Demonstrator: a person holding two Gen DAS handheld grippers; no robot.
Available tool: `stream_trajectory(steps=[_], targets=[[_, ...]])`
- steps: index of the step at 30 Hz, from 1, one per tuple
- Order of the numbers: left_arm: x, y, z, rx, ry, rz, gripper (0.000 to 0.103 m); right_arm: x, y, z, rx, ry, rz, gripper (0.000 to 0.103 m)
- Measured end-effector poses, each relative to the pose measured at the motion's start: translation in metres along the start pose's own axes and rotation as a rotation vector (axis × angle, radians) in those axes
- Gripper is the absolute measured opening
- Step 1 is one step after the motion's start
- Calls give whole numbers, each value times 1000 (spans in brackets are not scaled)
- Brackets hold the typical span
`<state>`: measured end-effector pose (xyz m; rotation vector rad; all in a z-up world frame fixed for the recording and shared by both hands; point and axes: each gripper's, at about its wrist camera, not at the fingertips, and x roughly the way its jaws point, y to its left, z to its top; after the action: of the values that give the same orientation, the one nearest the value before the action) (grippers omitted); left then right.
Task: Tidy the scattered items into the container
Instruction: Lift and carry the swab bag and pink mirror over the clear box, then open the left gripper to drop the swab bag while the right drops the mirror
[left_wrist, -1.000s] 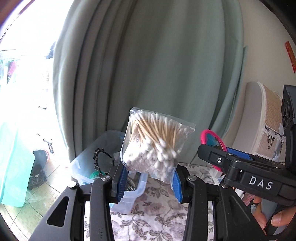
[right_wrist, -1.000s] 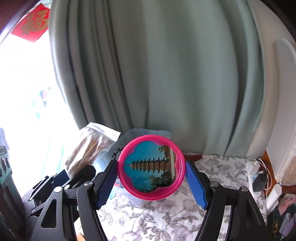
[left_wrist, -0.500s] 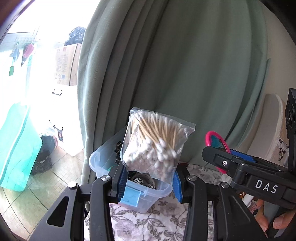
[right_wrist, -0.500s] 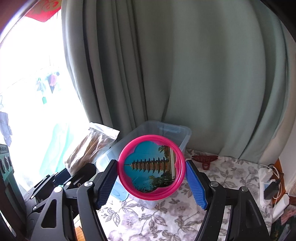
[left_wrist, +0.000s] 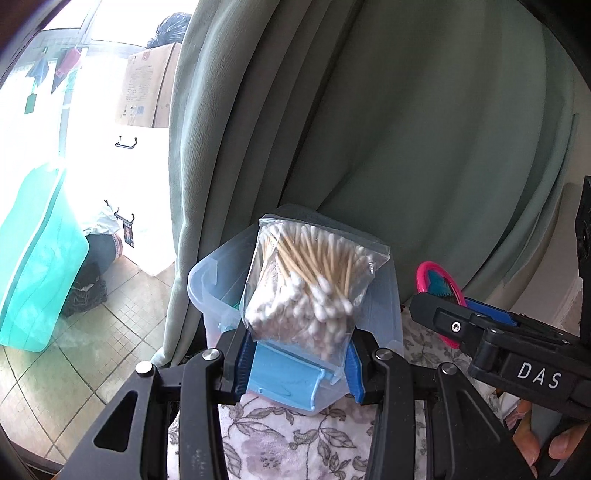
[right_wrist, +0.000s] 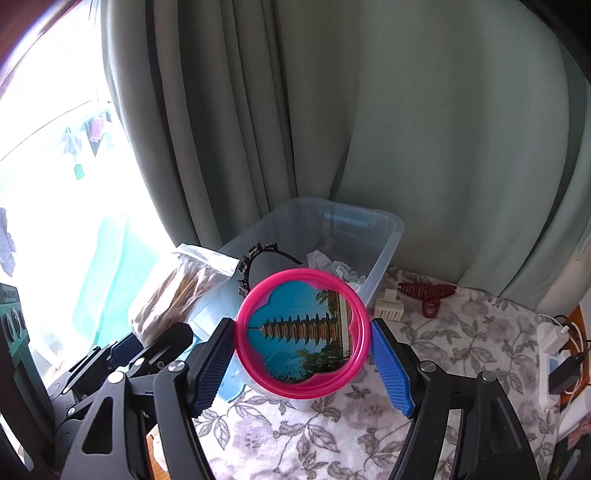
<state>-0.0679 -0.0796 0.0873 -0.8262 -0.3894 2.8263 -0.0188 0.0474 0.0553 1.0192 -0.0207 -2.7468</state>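
Between the blue pads of the left gripper (left_wrist: 298, 363), in the left wrist view, a clear bag of cotton swabs (left_wrist: 314, 280) is pinched at its lower end and stands upright. Just beyond it sits the clear plastic container (left_wrist: 207, 280) with its blue latch (left_wrist: 286, 384), on a floral tablecloth (left_wrist: 288, 439) at the foot of a grey-green curtain (left_wrist: 369, 129). To the right, the right gripper's black arm reaches in with a pink-rimmed disc.

Across in the right wrist view, the right gripper (right_wrist: 303, 356) clamps the pink round mirror (right_wrist: 302, 334) by its rim, picture side facing the camera, raised near the container's near corner. Inside the container (right_wrist: 384, 240) lie a black headband (right_wrist: 258, 258) and crumpled paper. On the cloth (right_wrist: 461, 350) just right of the container rest a cream hair clip (right_wrist: 388, 304) and a dark red claw clip (right_wrist: 428, 295). The bag of swabs (right_wrist: 177, 291) shows at the left, near the container.
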Motion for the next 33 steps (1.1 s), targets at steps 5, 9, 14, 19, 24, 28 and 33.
stream_trajectory(steps=[5,9,14,19,24,28,33], targets=[[17,8,1,-8,7,16,43,18,-1,1,-2,29,6,75],[29,13,4,-10,4,26,43,25,0,5,-7,37,12,75],[46,20,8,-8,5,32,43,40,-4,9,-11,44,18,75],[65,26,6,-9,18,35,43,54,-9,8,-9,64,23,75],[70,20,-2,6,18,41,43,62,-14,8,-2,78,33,75],[71,13,-10,12,19,40,43,65,-15,9,-3,78,33,75],[81,10,-9,20,24,46,43,70,-17,10,-4,78,33,75]])
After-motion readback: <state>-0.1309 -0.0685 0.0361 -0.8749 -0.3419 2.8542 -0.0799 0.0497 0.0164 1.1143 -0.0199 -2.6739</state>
